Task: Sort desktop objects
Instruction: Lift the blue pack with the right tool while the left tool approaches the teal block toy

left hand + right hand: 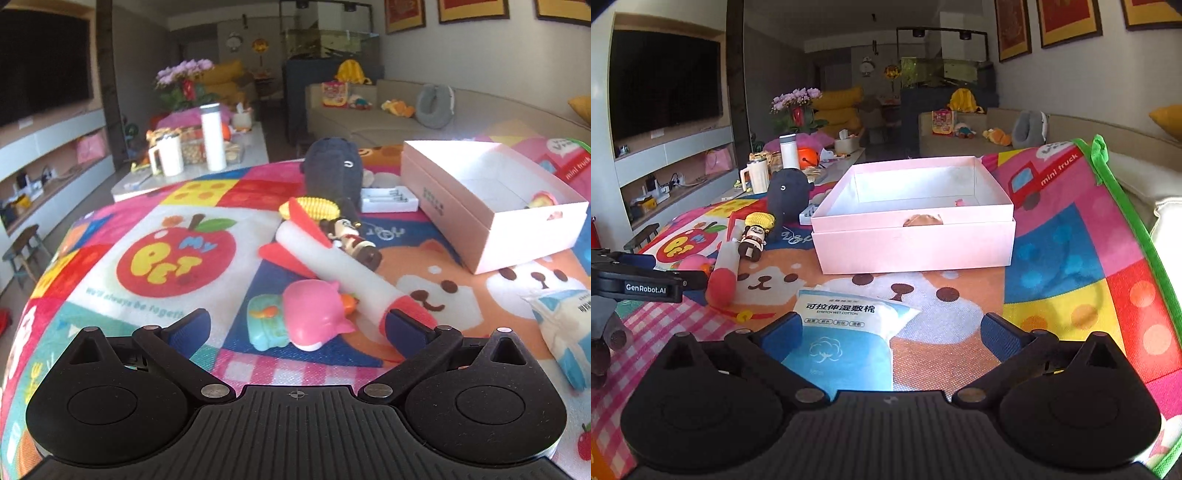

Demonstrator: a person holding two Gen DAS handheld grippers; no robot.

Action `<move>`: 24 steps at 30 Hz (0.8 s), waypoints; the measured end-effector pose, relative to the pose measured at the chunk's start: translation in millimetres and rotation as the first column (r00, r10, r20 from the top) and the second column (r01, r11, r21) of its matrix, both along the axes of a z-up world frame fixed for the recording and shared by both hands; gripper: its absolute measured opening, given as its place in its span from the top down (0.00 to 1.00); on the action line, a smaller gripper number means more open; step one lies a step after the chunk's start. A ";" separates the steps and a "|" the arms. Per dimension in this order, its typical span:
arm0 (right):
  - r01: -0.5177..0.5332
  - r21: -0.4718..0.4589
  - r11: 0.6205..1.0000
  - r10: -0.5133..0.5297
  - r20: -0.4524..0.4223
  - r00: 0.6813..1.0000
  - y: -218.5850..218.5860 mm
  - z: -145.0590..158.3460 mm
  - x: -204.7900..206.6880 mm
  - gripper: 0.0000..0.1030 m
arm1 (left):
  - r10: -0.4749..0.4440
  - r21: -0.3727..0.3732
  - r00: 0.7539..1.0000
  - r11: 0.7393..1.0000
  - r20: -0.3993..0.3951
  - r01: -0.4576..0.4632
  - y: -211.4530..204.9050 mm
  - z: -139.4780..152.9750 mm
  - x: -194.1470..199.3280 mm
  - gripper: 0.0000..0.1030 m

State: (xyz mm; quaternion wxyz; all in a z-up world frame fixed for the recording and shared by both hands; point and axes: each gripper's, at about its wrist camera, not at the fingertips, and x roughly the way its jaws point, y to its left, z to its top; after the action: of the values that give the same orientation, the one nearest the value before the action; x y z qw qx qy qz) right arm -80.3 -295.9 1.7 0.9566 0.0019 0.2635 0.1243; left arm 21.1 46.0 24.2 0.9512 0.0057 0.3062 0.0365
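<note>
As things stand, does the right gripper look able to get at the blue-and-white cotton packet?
Probably yes. The right gripper is open, and the cotton packet lies flat on the mat just ahead, partly between its fingers. Nothing lies on it.

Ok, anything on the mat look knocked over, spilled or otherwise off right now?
Nothing spilled or broken. The toys are just jumbled: the white and red rocket lies on its side, with the small figurine toppled against it. The pink box sits upright and square.
</note>
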 end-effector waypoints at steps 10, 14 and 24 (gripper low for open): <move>-0.010 0.094 0.995 0.013 -0.038 0.999 -7.0 -12.4 4.8 0.00 | -0.022 0.034 0.999 0.999 -0.040 0.023 2.9 -8.9 18.2 0.26; -0.030 0.137 0.990 0.039 -0.068 0.997 -10.2 -16.0 8.7 0.00 | -0.044 0.048 0.999 0.998 -0.009 0.045 -0.9 -0.6 8.7 0.31; -0.014 0.213 0.977 0.045 -0.142 0.989 -17.2 -18.1 16.5 0.00 | -0.310 0.025 0.950 0.950 -0.023 0.311 -59.6 4.9 -40.0 0.30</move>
State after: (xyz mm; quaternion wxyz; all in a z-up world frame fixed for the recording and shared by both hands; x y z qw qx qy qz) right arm -63.8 -313.1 -16.4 0.9272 0.1090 0.3179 0.1653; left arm -18.9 -13.6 29.2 0.9421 0.0675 0.3099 -0.1093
